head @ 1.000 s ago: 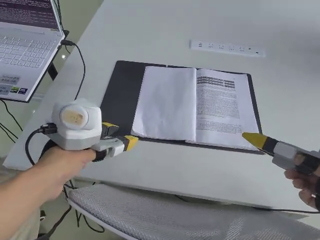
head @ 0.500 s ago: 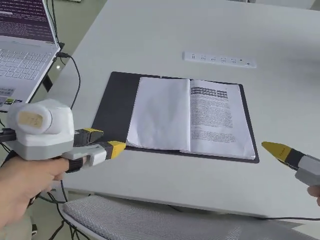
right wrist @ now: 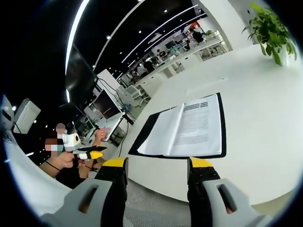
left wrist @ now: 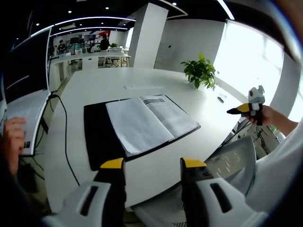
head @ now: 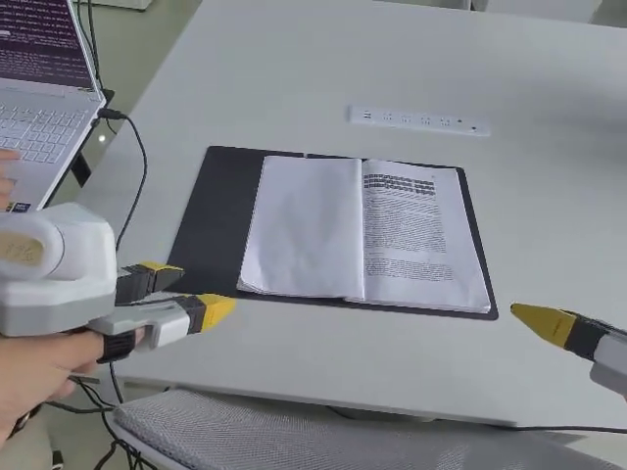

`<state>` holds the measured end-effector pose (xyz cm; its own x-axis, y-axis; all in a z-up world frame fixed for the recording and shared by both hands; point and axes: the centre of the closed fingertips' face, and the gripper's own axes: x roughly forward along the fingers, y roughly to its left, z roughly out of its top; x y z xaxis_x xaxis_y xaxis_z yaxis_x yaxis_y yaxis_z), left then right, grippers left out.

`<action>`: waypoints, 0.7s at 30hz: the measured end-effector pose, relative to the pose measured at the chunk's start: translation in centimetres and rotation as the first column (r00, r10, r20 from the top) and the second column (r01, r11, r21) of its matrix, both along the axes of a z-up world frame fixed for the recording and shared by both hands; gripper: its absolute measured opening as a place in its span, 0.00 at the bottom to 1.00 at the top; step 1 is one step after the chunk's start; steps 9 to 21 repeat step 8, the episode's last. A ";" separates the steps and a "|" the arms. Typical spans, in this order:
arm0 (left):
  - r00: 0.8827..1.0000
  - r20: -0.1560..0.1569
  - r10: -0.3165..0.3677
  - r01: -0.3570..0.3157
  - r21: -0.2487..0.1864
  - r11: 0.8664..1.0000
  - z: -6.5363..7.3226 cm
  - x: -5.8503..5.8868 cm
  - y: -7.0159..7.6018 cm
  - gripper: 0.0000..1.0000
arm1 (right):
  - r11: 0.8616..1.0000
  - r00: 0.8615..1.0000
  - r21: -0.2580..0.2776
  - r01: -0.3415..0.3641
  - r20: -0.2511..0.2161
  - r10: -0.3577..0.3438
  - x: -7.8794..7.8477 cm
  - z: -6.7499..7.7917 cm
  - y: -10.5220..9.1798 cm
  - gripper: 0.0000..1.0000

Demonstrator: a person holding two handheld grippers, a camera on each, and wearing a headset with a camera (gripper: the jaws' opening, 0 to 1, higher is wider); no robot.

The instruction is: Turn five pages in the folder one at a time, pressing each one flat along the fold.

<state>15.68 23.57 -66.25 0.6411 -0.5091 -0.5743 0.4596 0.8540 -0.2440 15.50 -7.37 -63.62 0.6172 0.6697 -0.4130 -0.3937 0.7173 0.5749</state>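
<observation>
A white table is being used as the work surface. An open laptop is being kept just beside its left edge, with the screen lit. A black cable is being trailed from the laptop's side along that edge. A white power strip is being left lying flat on the far part of the table. A grey mesh chair is being kept against the near edge. A potted plant is being shown beyond the table in the left gripper view.

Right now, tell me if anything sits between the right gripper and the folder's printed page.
Nothing visible does. Only bare table lies between the right gripper, jaws apart, and the printed page at the folder's near right corner.
</observation>
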 end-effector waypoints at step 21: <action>1.000 -0.006 0.003 -0.003 0.001 1.000 0.1 -0.1 0.2 0.50 | 0.999 1.000 -0.049 -0.005 0.031 0.006 0.3 0.4 -0.6 0.52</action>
